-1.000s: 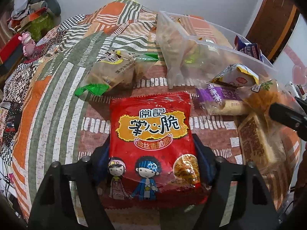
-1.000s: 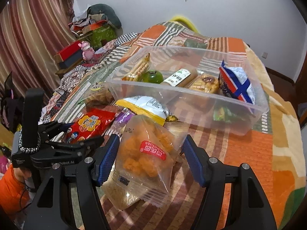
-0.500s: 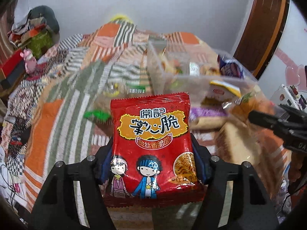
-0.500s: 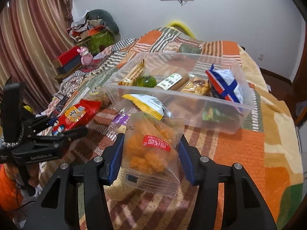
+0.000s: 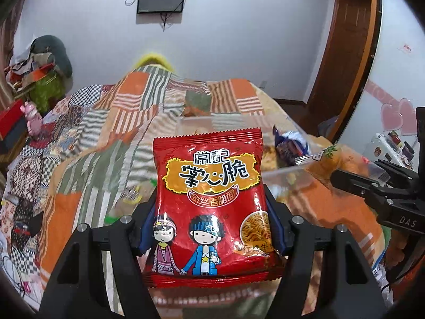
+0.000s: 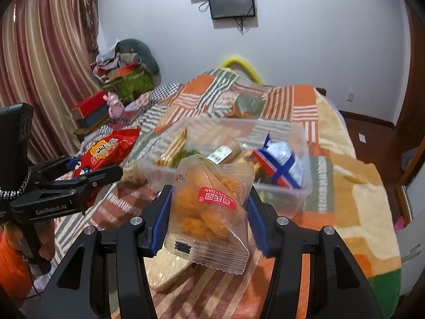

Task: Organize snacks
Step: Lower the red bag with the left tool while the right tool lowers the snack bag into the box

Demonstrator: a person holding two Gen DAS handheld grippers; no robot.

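My left gripper (image 5: 212, 226) is shut on a red noodle snack packet (image 5: 211, 204) and holds it up above the bed. My right gripper (image 6: 209, 220) is shut on a clear bag of orange fried snacks (image 6: 209, 207), lifted in front of the clear plastic bin (image 6: 292, 196). The bin holds several snacks, among them a blue and white bag (image 6: 281, 164) and biscuit sticks (image 6: 172, 148). In the left wrist view the bin (image 5: 287, 170) lies beyond the red packet, and the right gripper (image 5: 372, 186) with its orange bag (image 5: 326, 159) shows at the right.
A patchwork bedspread (image 6: 265, 98) covers the bed. A flat pale packet (image 6: 170, 268) lies under my right gripper. More loose snacks lie left of the bin. Boxes and a pink toy (image 6: 115, 106) stand at the bed's left side, by curtains (image 6: 39, 66).
Both grippers have lifted their packets off the bedspread and tilted upward, so the wall and screen now show. The right gripper's fingers closed in on the orange snack bag.
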